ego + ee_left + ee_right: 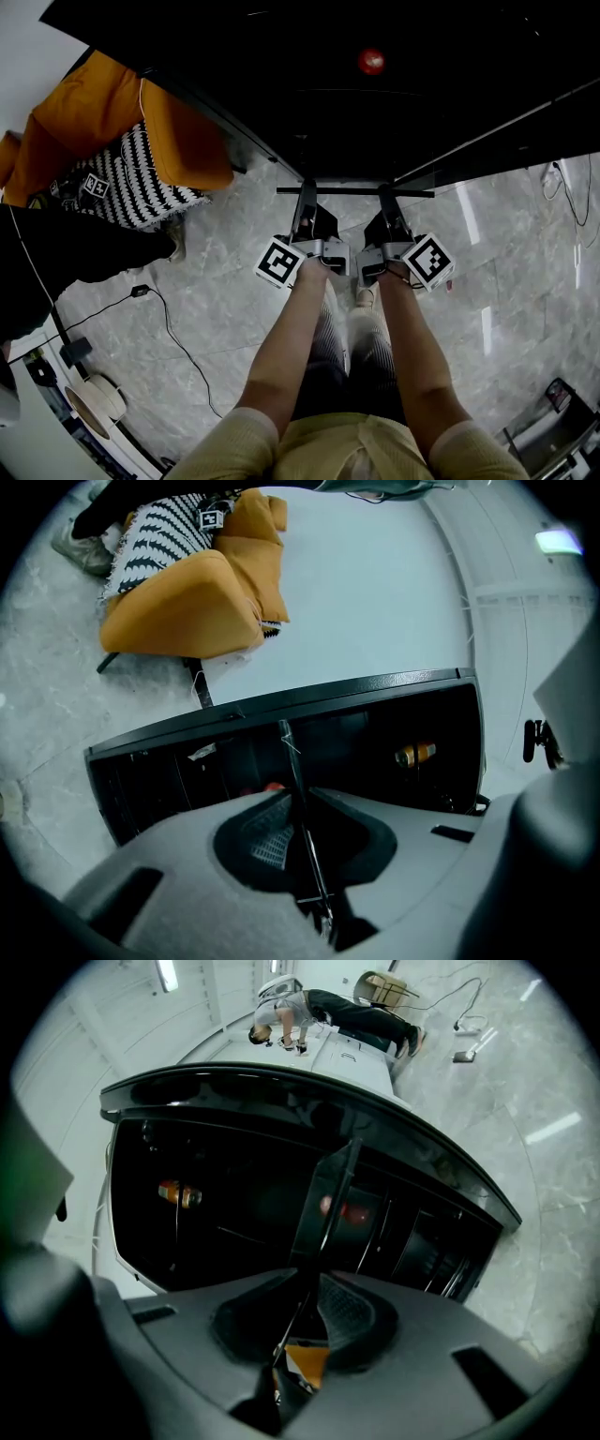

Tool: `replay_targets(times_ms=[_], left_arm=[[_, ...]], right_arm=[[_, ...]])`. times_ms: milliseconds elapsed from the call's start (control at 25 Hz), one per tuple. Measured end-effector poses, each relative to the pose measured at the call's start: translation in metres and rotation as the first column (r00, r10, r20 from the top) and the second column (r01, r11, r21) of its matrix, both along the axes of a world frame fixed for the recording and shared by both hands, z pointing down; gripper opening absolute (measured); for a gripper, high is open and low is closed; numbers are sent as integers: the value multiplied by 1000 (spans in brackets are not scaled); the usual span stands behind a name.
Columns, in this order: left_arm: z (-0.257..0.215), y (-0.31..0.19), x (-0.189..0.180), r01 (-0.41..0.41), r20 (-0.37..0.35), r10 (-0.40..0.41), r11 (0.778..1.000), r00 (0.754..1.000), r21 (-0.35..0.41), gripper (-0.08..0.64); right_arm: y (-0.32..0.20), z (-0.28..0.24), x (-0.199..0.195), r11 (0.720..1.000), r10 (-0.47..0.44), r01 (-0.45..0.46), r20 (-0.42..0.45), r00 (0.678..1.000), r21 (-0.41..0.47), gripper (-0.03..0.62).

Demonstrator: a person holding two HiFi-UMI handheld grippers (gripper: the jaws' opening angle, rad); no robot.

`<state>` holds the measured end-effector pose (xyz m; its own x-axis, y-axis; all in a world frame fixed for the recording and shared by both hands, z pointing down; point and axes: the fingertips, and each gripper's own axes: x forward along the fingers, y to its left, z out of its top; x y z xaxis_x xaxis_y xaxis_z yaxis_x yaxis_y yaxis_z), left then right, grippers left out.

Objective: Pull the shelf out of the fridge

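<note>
The fridge (281, 84) stands open as a dark cavity ahead of me. Its shelf (347, 191) shows in the head view as a thin black bar across the opening, level. My left gripper (306, 192) is shut on the bar's left part and my right gripper (386, 194) on its right part. Seen from the left gripper (298, 808), the shelf (289, 752) is a thin edge running between the pads into the fridge (375, 714). In the right gripper view the shelf (328, 1199) is a dark pane held edge-on in that gripper (309, 1302).
A red round thing (371, 61) and an orange can (413, 754) sit deeper inside the fridge. An orange armchair (178, 141) with a black-and-white cushion (131, 183) stands at the left. A cable (173, 328) trails over the grey marble floor. A person (300, 1012) bends over far behind the fridge.
</note>
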<state>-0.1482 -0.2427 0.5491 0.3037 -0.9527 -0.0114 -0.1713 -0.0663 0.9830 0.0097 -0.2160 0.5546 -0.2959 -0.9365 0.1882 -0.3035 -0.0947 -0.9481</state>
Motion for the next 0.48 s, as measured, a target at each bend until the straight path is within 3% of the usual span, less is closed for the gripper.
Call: replay_targets(times_ms=[200,480], left_arm=[[1,3,-2,1,4,-1,1000,1000,-8,52],[-7,5,-4,-1,-20,1,1000,1000,13,49]], right_arm=[[-5,2,12,997,67,-66,12,998,-51,54],[-7,-5,13,996,85,-84,33,996,-34,52]])
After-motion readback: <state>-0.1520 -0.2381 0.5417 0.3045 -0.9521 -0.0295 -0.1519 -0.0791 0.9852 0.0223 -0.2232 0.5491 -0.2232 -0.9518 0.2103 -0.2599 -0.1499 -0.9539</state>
